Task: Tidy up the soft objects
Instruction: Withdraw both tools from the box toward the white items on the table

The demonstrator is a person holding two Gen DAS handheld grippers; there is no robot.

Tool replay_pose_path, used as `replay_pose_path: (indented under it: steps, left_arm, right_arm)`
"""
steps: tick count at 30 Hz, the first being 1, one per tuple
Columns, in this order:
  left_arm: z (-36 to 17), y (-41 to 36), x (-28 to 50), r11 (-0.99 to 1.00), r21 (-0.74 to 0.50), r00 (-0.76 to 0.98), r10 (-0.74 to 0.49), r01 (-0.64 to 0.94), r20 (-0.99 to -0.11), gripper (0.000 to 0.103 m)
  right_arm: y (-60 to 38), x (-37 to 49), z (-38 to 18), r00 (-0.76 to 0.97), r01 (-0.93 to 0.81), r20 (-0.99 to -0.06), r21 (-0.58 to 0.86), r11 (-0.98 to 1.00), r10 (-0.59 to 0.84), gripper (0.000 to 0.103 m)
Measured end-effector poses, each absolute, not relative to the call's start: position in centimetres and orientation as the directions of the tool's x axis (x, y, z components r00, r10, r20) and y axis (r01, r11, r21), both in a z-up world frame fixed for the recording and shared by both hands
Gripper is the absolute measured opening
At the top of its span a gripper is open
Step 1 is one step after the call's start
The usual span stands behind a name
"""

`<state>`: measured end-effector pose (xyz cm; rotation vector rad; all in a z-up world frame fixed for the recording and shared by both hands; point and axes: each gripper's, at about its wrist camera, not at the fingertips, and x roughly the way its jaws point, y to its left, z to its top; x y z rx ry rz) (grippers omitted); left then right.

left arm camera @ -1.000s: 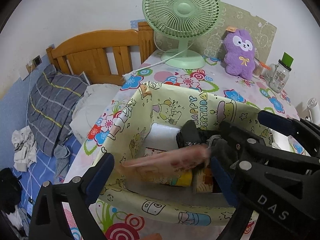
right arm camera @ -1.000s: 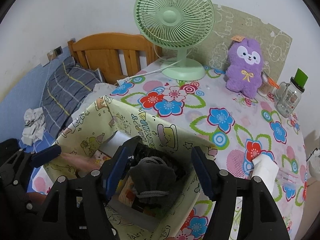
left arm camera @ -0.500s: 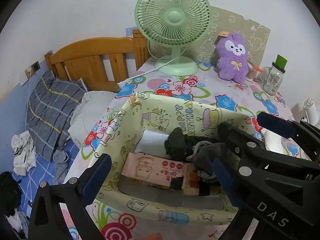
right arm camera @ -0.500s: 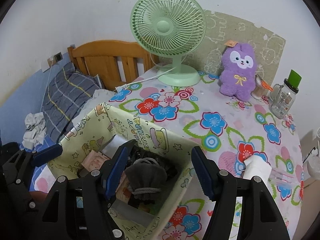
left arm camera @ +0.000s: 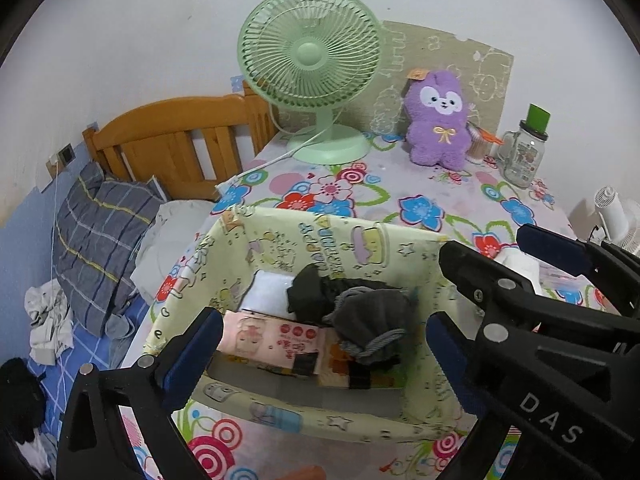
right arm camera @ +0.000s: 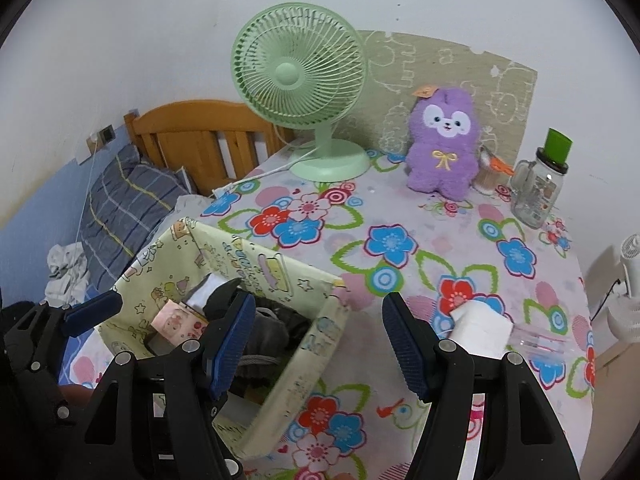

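We see the pale yellow cartoon-print fabric box (left arm camera: 320,240) at the near edge of the tabletop (right arm camera: 400,208), under a flowered cloth. Inside it lie a dark grey drawstring pouch (left arm camera: 372,320), a black soft bundle (left arm camera: 308,292) touching it at 10 o'clock, a pink printed packet (left arm camera: 276,340) at 8 o'clock of the pouch, and a white pack (left arm camera: 268,288) against the back wall.

The left tongs (left arm camera: 320,344) hang above the box's front wall, released, with nothing between their blue pads. The right tongs (right arm camera: 320,344) are also released and empty; their left finger (right arm camera: 232,336) stands over the box's interior and hides part of the pouch, while the right finger stands over bare cloth. In the left wrist view the right tongs' black frame blocks the box's right wall.

At 12 o'clock of the box stands a green desk fan (right arm camera: 300,92), its white cord trailing off the tabletop's left edge. At 1 o'clock sits a purple plush toy (right arm camera: 444,144), upright against a beige board, and a glass jar with a green lid (right arm camera: 538,188) stands just right of it. A white tissue pack (right arm camera: 480,324) lies at 3 o'clock of the box, just behind the right finger. A wooden headboard (left arm camera: 168,144) and a plaid pillow (left arm camera: 96,240) lie at 10 o'clock, off the tabletop.
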<state>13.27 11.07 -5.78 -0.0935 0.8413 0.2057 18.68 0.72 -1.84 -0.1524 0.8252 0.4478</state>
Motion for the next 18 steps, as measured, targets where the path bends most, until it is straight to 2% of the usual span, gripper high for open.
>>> replay_pose_path:
  steps: [18]
  left_arm:
    - [-4.8, 5.1, 13.9, 0.991, 0.023, 0.671, 0.105, -0.130, -0.734, 0.102]
  right_arm:
    - [-6.2, 18.3, -0.8, 0.639, -0.344, -0.718, 0.053, 0.938, 0.275, 0.069]
